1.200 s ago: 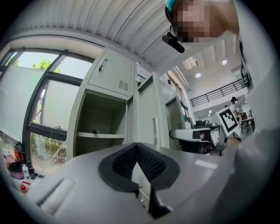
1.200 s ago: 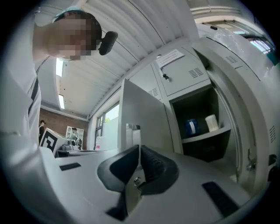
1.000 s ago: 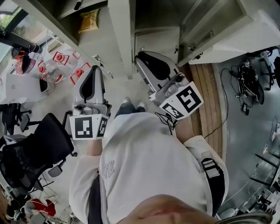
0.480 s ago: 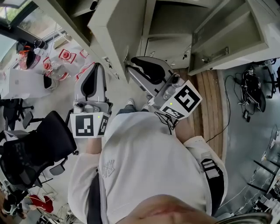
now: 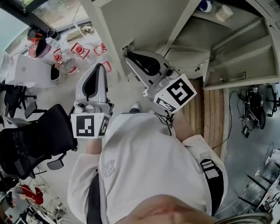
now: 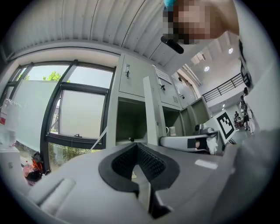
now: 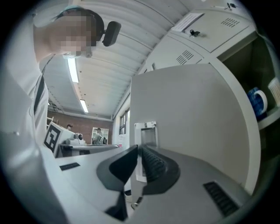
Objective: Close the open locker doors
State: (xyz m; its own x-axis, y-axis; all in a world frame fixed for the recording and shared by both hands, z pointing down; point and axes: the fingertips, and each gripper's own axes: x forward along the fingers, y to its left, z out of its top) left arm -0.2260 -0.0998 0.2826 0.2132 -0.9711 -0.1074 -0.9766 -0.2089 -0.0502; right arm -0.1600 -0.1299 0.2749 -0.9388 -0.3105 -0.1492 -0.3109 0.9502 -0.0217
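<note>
A: What takes up the most room?

B: The grey lockers (image 5: 192, 37) across the top of the head view. Their compartments lie open to the camera.

A: And the doors?

B: Two stand open. The big locker door (image 5: 131, 26) is swung out toward the person, and its flat face fills most of the right gripper view. The second door (image 5: 238, 65) hangs out at the far right, well apart from both grippers.

A: Anything else large?

B: A black office chair (image 5: 35, 144) is at the person's left. A strip of wooden flooring (image 5: 205, 109) runs under the right-hand lockers.

A: Where's the right gripper (image 5: 129, 60)?

B: Its tip is up at the free edge of the big door, just in front of the latch plate (image 7: 145, 131). I can't tell whether it touches. Its jaws are drawn together with nothing between them.

A: And the left gripper (image 5: 99, 66)?

B: It is held apart from the door, on the chair side, pointing toward the lockers. Its jaws are pressed together too, and empty.

A: Any small things?

B: A blue mug (image 5: 204, 5) sits on a shelf inside the open locker, with a white cup (image 5: 224, 12) beside it.
</note>
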